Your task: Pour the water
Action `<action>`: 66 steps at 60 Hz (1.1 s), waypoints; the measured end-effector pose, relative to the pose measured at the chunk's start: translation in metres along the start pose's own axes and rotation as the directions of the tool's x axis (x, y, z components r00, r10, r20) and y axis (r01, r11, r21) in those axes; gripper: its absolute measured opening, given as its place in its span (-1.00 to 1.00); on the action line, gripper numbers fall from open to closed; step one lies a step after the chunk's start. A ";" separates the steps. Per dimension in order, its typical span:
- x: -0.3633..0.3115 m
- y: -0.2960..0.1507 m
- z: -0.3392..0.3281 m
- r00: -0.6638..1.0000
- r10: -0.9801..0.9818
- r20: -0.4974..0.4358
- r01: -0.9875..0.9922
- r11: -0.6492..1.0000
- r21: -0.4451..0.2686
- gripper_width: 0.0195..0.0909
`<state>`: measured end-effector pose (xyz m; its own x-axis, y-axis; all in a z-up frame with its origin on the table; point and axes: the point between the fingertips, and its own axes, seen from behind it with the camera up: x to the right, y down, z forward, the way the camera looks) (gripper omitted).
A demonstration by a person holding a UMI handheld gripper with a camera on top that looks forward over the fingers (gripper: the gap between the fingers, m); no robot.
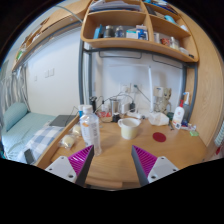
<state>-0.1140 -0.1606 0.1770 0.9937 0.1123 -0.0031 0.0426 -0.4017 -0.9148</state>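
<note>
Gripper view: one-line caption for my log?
Open gripper over wooden desk, clear water bottle just ahead, white cup beyond.

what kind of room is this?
Probably a dorm room or small bedroom. A bed stands beside a cluttered wooden desk, with wooden shelves above. A clear water bottle stands just ahead of the open gripper.

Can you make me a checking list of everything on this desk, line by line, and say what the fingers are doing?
Surface: wooden desk, bare near the fingers.
Job's things: clear water bottle upright, ahead of the left finger; white bowl beyond.
Clutter: small red item, white bottle with red cap, jars at the back.
Grippers: gripper open, holding nothing.
Cables: nothing seen.
Surroundings: wooden shelf above; bed beside the desk.
</note>
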 end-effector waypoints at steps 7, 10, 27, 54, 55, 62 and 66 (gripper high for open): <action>-0.036 -0.010 0.033 0.997 0.018 0.075 -0.019 1.000 0.007 0.59; -0.037 -0.013 0.048 0.996 0.017 0.082 -0.018 1.000 0.013 0.59; -0.006 -0.095 0.150 0.999 0.030 0.033 -0.033 0.995 0.097 0.59; 0.036 -0.218 0.240 0.999 0.020 -0.040 -0.012 0.983 0.181 -0.16; 0.037 -0.222 0.241 0.999 0.018 -0.038 -0.011 0.984 0.179 -0.19; 0.042 -0.253 0.253 1.000 0.007 -0.005 -0.007 0.987 0.158 -0.39; 0.045 -0.264 0.256 1.000 0.027 0.003 -0.027 0.987 0.159 -0.50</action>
<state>-0.1074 0.1827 0.3148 0.9941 0.1044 -0.0286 -0.0011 -0.2547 -0.9670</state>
